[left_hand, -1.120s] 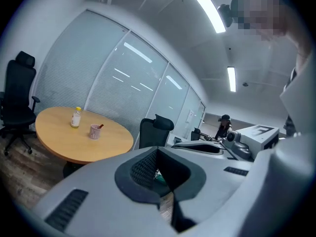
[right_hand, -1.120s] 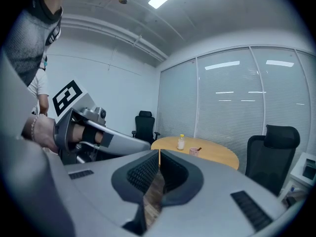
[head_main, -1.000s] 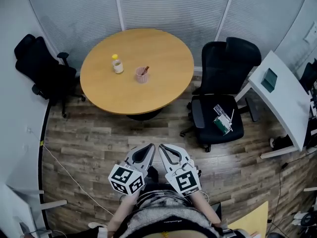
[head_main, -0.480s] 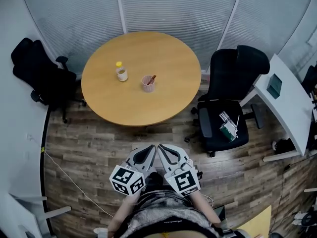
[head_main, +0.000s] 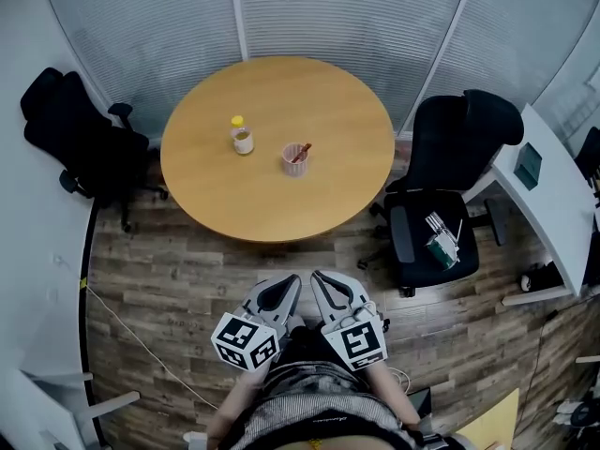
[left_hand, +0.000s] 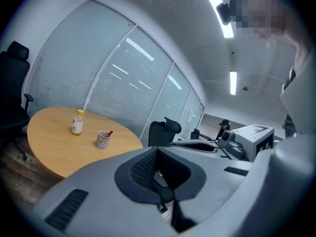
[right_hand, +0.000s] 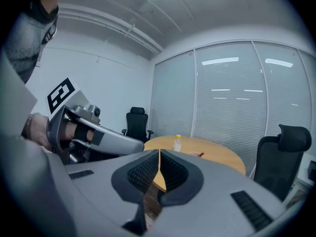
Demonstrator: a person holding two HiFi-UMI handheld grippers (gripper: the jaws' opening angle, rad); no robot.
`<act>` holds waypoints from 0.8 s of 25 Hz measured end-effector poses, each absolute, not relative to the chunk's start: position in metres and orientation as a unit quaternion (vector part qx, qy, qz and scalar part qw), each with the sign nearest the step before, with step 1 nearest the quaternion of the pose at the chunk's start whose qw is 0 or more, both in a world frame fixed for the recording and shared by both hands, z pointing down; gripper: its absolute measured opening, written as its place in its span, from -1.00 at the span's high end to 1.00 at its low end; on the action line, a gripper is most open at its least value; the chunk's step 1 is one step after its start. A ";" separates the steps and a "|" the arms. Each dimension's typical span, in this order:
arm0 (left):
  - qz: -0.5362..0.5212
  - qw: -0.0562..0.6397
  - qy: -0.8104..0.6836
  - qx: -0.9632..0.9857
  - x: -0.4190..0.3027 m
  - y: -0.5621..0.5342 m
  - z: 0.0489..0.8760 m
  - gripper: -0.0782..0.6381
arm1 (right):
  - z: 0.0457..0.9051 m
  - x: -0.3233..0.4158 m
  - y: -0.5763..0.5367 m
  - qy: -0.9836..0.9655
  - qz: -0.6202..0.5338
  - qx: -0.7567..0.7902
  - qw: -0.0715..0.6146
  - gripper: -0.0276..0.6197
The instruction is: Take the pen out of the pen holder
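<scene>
A pink mesh pen holder (head_main: 296, 158) stands near the middle of the round wooden table (head_main: 328, 195), with a reddish pen (head_main: 302, 151) leaning in it. The holder (left_hand: 103, 139) and pen (left_hand: 109, 133) also show far off in the left gripper view, and the holder (right_hand: 199, 155) is small in the right gripper view. My left gripper (head_main: 281, 295) and right gripper (head_main: 328, 292) are held side by side close to the body, well short of the table. Both are shut, with nothing between the pads (left_hand: 159, 157) (right_hand: 159, 164).
A small yellow-capped bottle (head_main: 243, 136) stands left of the holder. A black office chair (head_main: 448, 190) with items on its seat (head_main: 442, 241) is at the table's right, another black chair (head_main: 77, 134) at its left. A white desk (head_main: 555, 190) lies far right. Wooden floor separates me from the table.
The view has drifted, so the table and chairs sit a little further right and lower in the picture. Both grippers stay shut in front of the body.
</scene>
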State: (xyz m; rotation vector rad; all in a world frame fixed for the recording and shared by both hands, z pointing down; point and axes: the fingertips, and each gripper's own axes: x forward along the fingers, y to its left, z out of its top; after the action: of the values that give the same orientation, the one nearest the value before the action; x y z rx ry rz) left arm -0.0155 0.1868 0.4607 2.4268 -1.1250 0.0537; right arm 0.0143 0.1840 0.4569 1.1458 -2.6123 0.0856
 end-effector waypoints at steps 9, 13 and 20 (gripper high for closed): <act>0.013 0.242 -0.422 0.874 -0.032 0.171 0.465 0.77 | 0.458 0.006 0.165 -0.907 0.038 0.395 0.141 0.84; 0.010 0.244 -0.432 0.868 -0.039 0.150 0.468 0.77 | 0.461 0.002 0.142 -0.910 0.032 0.387 0.143 0.84; 0.006 0.237 -0.443 0.865 -0.047 0.086 0.461 0.77 | 0.454 -0.012 0.078 -0.920 0.027 0.366 0.138 0.84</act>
State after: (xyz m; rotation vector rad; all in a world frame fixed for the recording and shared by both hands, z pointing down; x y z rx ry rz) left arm -0.0465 0.0865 0.4613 2.3694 -1.2136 0.0162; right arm -0.0121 0.0780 0.4541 1.0599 -2.6612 0.0779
